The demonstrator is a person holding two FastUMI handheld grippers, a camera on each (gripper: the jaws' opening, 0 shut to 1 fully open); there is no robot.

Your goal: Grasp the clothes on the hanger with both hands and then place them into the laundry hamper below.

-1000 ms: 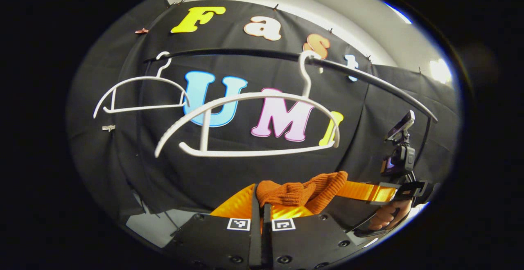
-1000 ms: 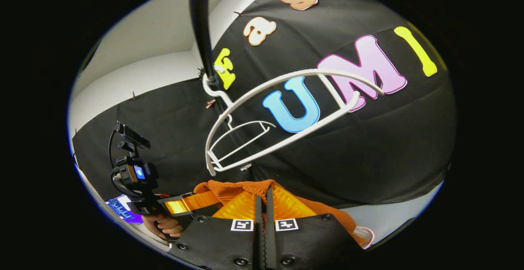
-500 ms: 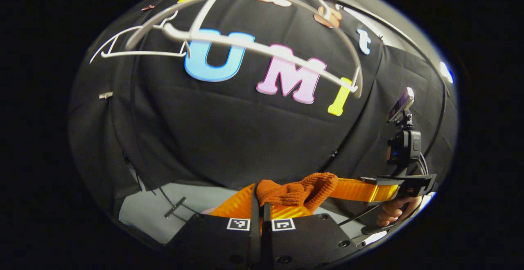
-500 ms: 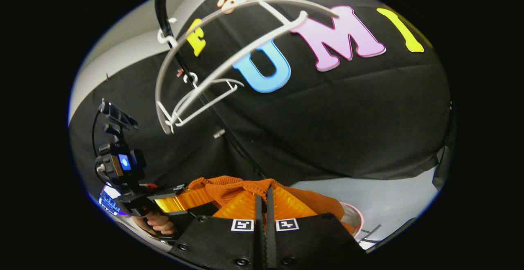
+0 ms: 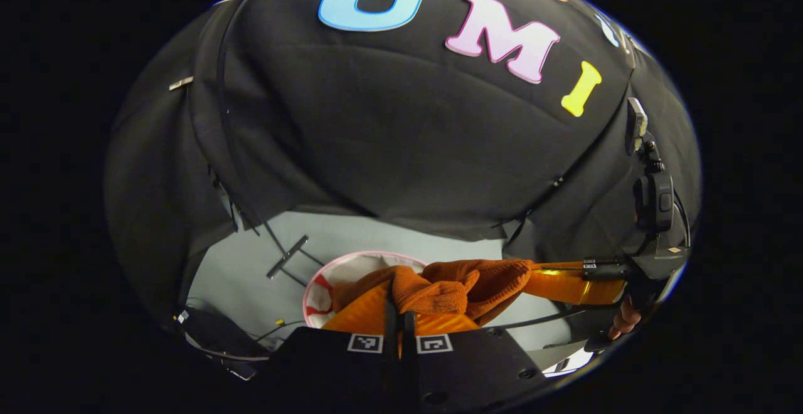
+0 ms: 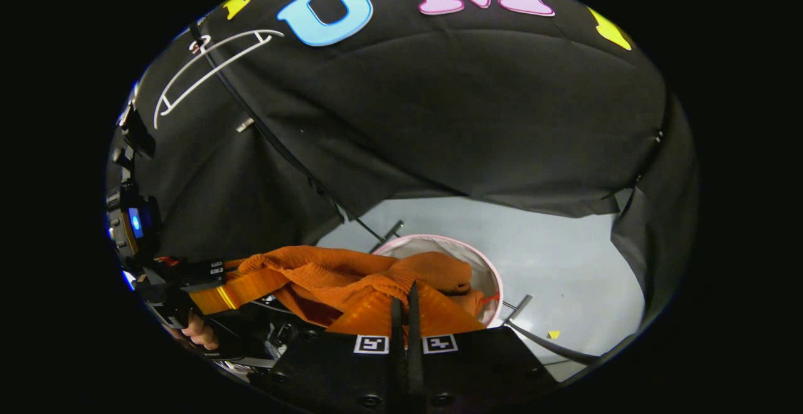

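Sweater (image 5: 452, 285), orange knit, off the hanger (image 6: 207, 69) and slung between both tools above the pink-rimmed hamper (image 6: 492, 276) on the grey floor. Left gripper (image 5: 399, 304) clamped on one bunched edge, right gripper (image 6: 406, 295) clamped on the other; jaws of each pressed together over fabric. Judgement: lower both ends evenly, centre the sagging middle over the hamper mouth, then part the jaws together so no sleeve catches the rim.
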